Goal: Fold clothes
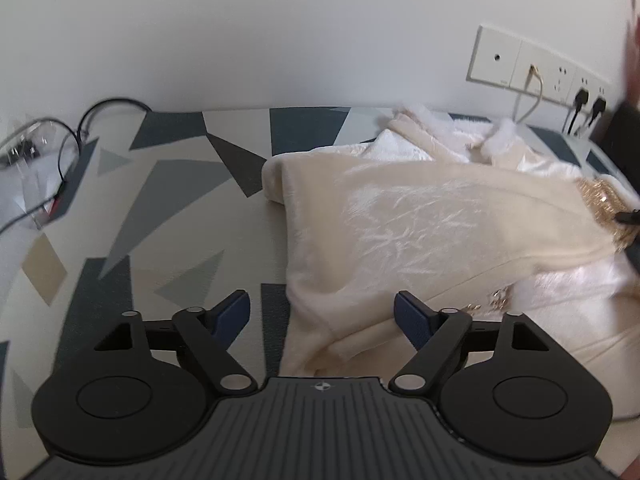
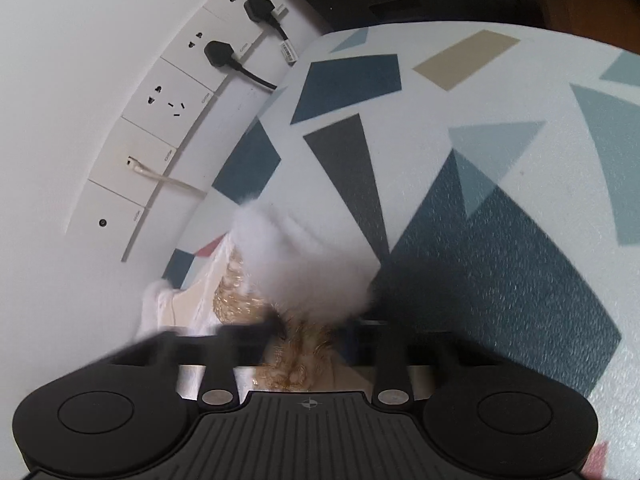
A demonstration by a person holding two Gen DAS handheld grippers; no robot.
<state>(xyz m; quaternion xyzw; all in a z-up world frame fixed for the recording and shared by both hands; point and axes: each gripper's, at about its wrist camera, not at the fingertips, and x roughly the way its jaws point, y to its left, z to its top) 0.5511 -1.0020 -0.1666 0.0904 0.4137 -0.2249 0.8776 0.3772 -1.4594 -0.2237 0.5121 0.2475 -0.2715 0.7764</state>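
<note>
The table (image 1: 168,208), covered in a pale cloth printed with grey, blue and tan triangles and quadrilaterals, ran up to a white wall. The cream plush garment with white fur trim and gold sequin embroidery (image 1: 420,216) lay across the table's right part in the left wrist view, one sleeve folded over the body. The biggest risk appeared to be that fold sliding open, since the fabric looked slippery and thick and nothing pinned the body down.

The right gripper (image 2: 308,330) had its fingers drawn in tight on the garment's gold-sequinned, fur-edged cuff, which bunched between them. If it pulled too far or too fast, the whole garment would likely drag along the cloth rather than fold, and the sequins could snag.

The left gripper (image 1: 322,314) hung wide open over the garment's near edge, holding nothing. A late or shallow grab there might catch only one layer.

The white socket strip (image 2: 168,120) with two black plugs (image 2: 224,54) and a beige cable (image 1: 534,88) sat on the wall close behind the garment; a high swing of the cuff could brush those leads.
</note>
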